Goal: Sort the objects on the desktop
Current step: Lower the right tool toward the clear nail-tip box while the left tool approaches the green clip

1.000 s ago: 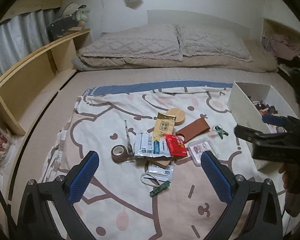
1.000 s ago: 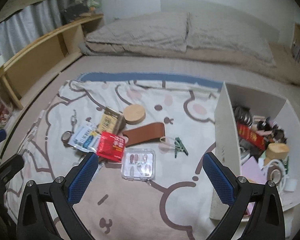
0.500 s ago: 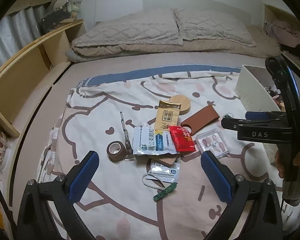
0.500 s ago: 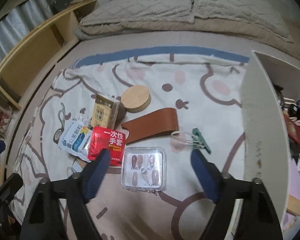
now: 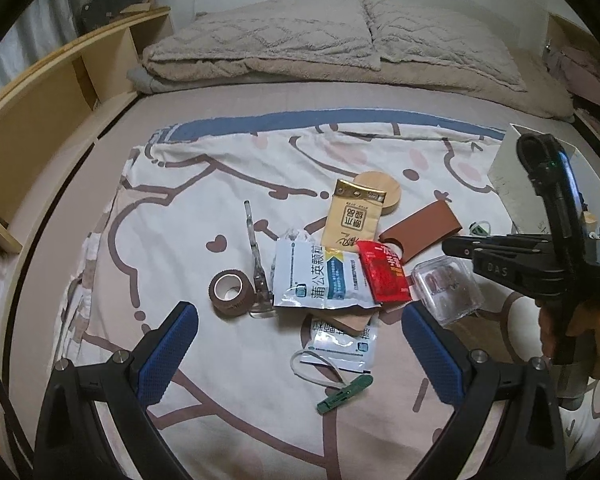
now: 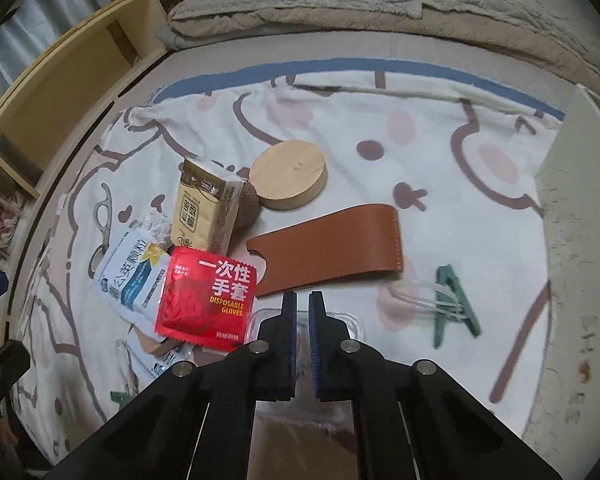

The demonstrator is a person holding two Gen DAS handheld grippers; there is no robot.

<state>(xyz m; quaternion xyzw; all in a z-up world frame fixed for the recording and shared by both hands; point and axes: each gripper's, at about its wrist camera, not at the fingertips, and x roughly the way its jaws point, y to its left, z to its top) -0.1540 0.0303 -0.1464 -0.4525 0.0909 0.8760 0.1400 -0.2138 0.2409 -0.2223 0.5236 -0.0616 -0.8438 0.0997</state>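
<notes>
Small objects lie in a heap on a cartoon-print cloth. Among them are a red glove packet, a yellow tissue pack, a wooden disc, a brown leather sleeve and a white-blue sachet. A clear plastic box sits at the heap's right side. My right gripper hangs over that box's far edge, shut, with only a thin slit between its fingers and nothing visibly pinched. My left gripper stands open above the near side of the heap, holding nothing.
A brown tape roll and a clear plastic tool lie left of the heap. One green clip lies near me, another by the white bin on the right. Pillows and a wooden shelf border the bed.
The right gripper's jaws went from wide open to shut as it dropped toward the clear box. Both hands sank and moved closer to the heap.
</notes>
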